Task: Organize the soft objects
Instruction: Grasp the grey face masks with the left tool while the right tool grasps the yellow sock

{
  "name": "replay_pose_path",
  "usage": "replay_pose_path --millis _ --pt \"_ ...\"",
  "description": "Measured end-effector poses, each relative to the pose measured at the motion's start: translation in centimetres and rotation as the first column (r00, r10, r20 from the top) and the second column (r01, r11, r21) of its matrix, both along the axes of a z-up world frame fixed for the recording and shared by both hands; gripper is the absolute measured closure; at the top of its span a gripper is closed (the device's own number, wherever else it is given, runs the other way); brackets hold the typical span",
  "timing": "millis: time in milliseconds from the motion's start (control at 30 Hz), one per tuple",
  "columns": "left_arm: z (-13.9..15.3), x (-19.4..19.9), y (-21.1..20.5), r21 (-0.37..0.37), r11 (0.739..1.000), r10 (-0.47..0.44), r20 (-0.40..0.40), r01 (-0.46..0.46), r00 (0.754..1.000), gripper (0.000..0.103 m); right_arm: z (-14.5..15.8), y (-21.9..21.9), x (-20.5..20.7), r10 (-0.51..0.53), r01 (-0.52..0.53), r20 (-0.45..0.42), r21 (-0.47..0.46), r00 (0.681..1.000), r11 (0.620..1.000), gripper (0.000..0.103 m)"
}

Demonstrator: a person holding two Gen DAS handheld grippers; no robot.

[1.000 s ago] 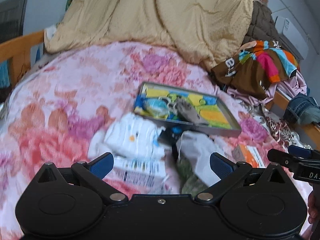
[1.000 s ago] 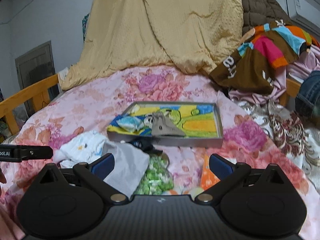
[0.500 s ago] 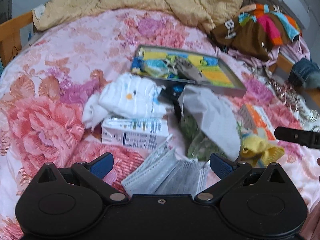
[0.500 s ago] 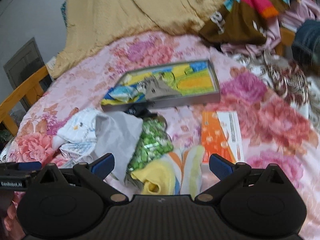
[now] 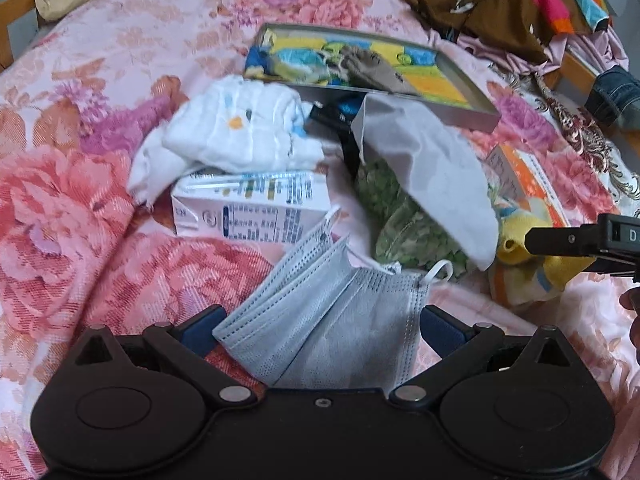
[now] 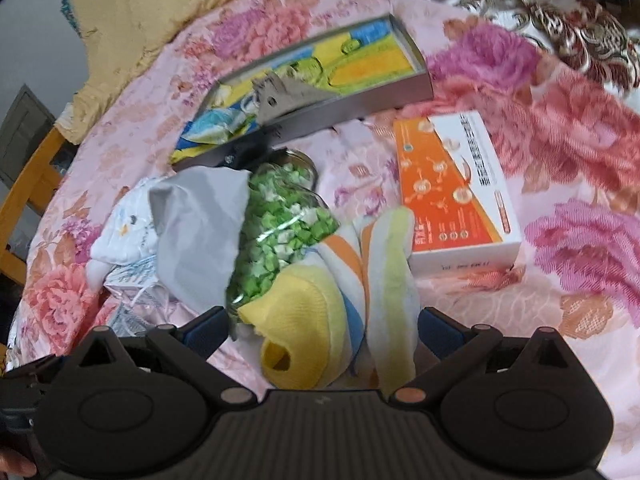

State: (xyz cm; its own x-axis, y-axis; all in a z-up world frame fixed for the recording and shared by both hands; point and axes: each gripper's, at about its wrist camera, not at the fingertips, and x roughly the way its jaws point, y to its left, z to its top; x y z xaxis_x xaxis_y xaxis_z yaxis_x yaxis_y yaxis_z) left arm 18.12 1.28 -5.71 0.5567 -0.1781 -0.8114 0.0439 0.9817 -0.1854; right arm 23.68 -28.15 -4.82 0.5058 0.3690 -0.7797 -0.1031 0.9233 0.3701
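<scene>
My left gripper (image 5: 318,326) is open, its fingers on either side of a stack of grey face masks (image 5: 320,328) on the floral bedspread. Beyond lie a white cloth (image 5: 240,128), a white carton (image 5: 248,208), a grey cloth (image 5: 432,168) and a jar of green bits (image 5: 400,216). My right gripper (image 6: 318,326) is open, straddling yellow striped socks (image 6: 328,312). The jar (image 6: 280,232) and grey cloth (image 6: 196,232) lie just beyond. A grey tray (image 6: 360,98) with colourful items and a grey sock sits farther back, also in the left view (image 5: 460,114).
An orange and white box (image 6: 456,188) lies right of the socks. A tan quilt (image 6: 152,12) is piled at the head of the bed. Clothes (image 5: 520,4) are heaped at the right. A wooden bed rail (image 6: 28,192) runs along the left.
Both grippers have dropped toward the bed and tilted down. The masks now sit between the left fingers and the socks between the right fingers. Both stayed open.
</scene>
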Motion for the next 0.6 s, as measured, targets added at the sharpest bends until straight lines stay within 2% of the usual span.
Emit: replay_pose_path --millis 167,333,400,533,600 --pt "-1.0 0.8 -0.5 0.007 1.0 -0.022 -0.048 0.022 0.999 0.001 -1.0 0.5 0.7 0.001 -0.002 -0.018 -0.032 1.0 0.999 0.001" --pt "-1.6 1.4 -0.7 0.016 1.0 -0.026 -0.058 0.027 0.998 0.001 -1.7 1.7 0.9 0.033 -0.037 -0.035 -0.099 0.999 0.994 0.01" --pt "-1.7 1.5 -0.8 0.014 0.999 -0.029 -0.055 0.03 0.998 0.002 -1.8 2.0 0.8 0.045 -0.049 -0.04 -0.107 0.998 0.993 0.018" --pt "-1.7 1.6 -1.1 0.032 0.999 -0.04 -0.037 0.041 0.999 0.012 -1.9 2.3 0.6 0.06 -0.065 -0.045 -0.11 0.997 0.992 0.03" --pt "-1.7 1.6 -1.1 0.031 0.999 -0.041 -0.029 0.042 0.999 0.017 -1.9 2.4 0.5 0.064 -0.069 -0.046 -0.114 0.997 0.991 0.042"
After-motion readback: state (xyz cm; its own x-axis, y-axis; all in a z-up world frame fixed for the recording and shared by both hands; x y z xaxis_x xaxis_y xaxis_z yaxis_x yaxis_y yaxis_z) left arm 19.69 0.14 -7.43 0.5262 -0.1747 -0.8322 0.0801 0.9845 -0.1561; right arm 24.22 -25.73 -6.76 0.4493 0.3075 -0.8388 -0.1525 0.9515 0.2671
